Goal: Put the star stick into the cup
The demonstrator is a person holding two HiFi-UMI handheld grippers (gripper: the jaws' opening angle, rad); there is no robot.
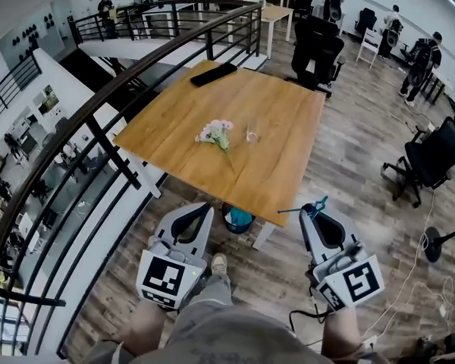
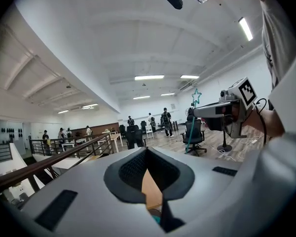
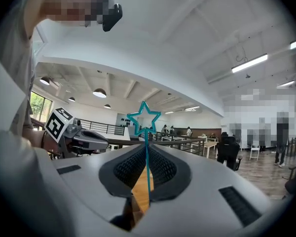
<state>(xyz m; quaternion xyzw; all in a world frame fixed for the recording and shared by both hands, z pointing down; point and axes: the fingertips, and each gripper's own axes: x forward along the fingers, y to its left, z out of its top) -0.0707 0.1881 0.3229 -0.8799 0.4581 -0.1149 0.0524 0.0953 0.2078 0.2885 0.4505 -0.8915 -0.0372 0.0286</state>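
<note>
The right gripper (image 3: pixel 147 144) has its jaws pressed together on the star stick (image 3: pixel 147 157). In the right gripper view the thin teal shaft runs up the centre line between the two jaws, and the open star outline stands clear above the jaw tips at frame centre. In the head view the right gripper (image 1: pixel 312 207) sits in the lower right of the frame, over the wooden floor (image 1: pixel 364 150) and just off the near right corner of the desk (image 1: pixel 280 105). The star stick (image 1: pixel 316 202) projects from the jaw tips, with its shaft pointing to frame left. The left gripper (image 1: pixel 209 204) sits in the lower centre-left of the head view, level with the right gripper and just off the near edge of the desk. In the left gripper view the left gripper (image 2: pixel 147 149) has its jaw tips closed on each other with nothing between them. The cup (image 1: pixel 252 135) stands on the desk near its centre, just right of a small bunch of flowers (image 1: pixel 216 133) and well apart from the star stick. A black flat object (image 1: pixel 214 73) lies at the far edge of the desk, towards the upper centre of the frame. A blue bin (image 1: pixel 239 220) shows below the near edge of the desk, between the two grippers.
</note>
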